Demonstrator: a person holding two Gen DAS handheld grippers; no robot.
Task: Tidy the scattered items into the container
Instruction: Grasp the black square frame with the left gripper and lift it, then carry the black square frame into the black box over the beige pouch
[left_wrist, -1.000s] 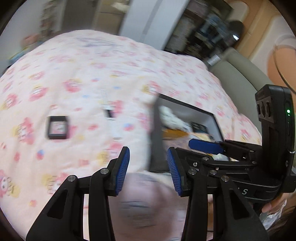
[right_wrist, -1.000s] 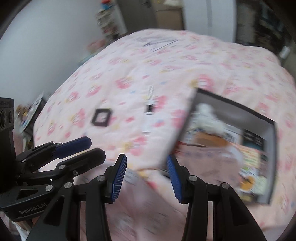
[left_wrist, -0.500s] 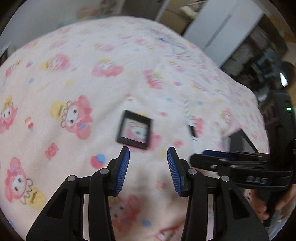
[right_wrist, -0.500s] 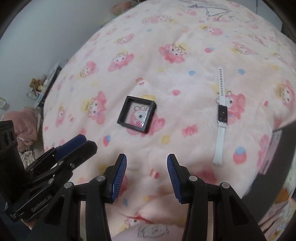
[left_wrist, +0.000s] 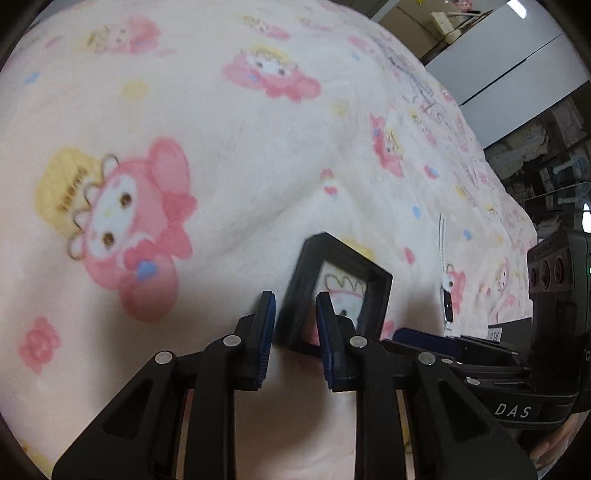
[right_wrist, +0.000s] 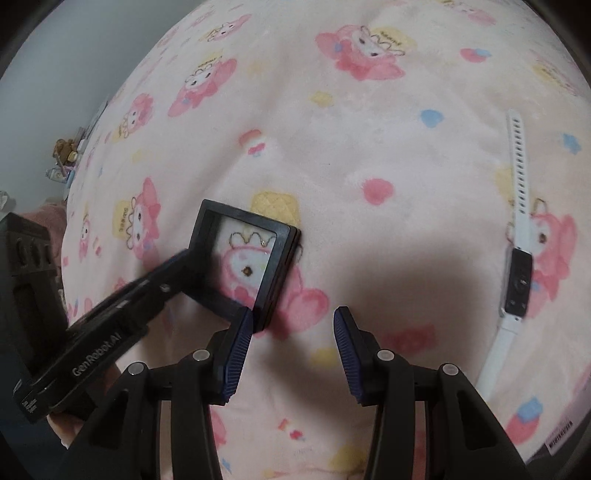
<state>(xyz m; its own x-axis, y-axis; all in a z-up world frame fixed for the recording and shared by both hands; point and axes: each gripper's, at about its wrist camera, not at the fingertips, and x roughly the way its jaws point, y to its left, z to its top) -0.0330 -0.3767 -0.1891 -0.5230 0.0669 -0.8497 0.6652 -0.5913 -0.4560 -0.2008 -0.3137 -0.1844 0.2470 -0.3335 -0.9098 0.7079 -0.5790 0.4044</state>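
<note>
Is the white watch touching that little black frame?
Apart. The right wrist view shows bare pink blanket between the watch and the black frame.

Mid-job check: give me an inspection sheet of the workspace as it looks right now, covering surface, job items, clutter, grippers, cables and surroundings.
Surface: pink cartoon-print blanket, soft and uneven.
Job's things: black square frame case, one edge tilted up off the blanket; white-strap watch lying flat, apart from the case; only a dark corner of the container shows.
Clutter: nothing seen on the blanket besides these.
Grippers: left gripper closed on the case's edge; right gripper open, empty, above the blanket between case and watch.
Cables: nothing seen.
Surroundings: white cabinet doors, dark shelving, grey wall, small items on the floor.
</note>
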